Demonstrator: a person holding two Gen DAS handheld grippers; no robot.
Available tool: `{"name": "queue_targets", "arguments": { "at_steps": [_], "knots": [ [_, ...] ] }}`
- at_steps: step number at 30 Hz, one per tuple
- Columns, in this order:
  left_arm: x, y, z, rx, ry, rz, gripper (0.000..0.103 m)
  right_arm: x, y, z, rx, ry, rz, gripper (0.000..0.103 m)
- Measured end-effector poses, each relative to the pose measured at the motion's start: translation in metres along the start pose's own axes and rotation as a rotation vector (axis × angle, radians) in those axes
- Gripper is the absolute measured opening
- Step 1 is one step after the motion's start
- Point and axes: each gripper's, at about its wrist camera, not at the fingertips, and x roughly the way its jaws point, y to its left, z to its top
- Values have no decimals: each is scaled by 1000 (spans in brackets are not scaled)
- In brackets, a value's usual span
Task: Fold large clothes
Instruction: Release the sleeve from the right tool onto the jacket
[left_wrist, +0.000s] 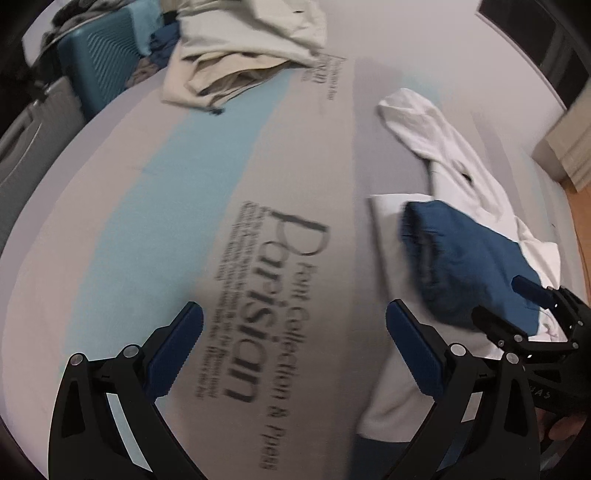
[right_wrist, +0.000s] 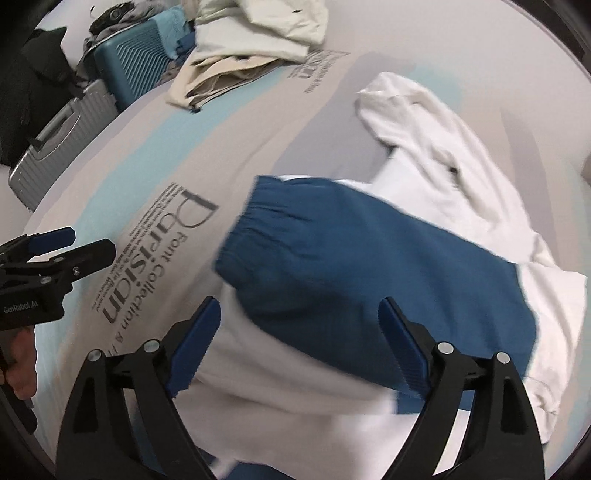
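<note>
A blue garment (left_wrist: 461, 258) (right_wrist: 351, 266) with an elastic band lies folded on top of a white garment (left_wrist: 443, 147) (right_wrist: 443, 147) spread on the bed. My right gripper (right_wrist: 299, 306) hovers just above the blue garment's near edge. It stands open and its pads press on nothing. In the left wrist view the right gripper (left_wrist: 498, 295) shows at the garment's right side. My left gripper (left_wrist: 293, 314) is open over the printed bed sheet (left_wrist: 184, 184), left of the clothes, with nothing between its fingers. It also appears as the left gripper (right_wrist: 90, 239) in the right wrist view.
A pile of beige clothes (left_wrist: 240, 55) (right_wrist: 251, 37) sits at the far end of the bed. A teal suitcase (left_wrist: 103, 55) (right_wrist: 129, 62) and a silver suitcase (right_wrist: 55, 140) stand beside the bed on the left. Wooden floor (left_wrist: 580, 221) shows on the right.
</note>
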Motion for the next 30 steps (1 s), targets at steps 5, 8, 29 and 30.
{"name": "queue_targets", "arguments": {
  "at_steps": [5,8,29,30],
  "knots": [
    [-1,-50,4,45,1,-42,97,-29,-52,-5,41,-41,-30,88],
    [-6,-83,8,77,-19,-56,97,-49,-93,-5,90,-78,-40,89],
    [30,-212,89,173,-40,-55,97,-67,-264,41,123,-157,7,96],
    [36,-213,93,174,-38,-58,97,-60,-269,46,125,-152,-3,96]
  ]
}}
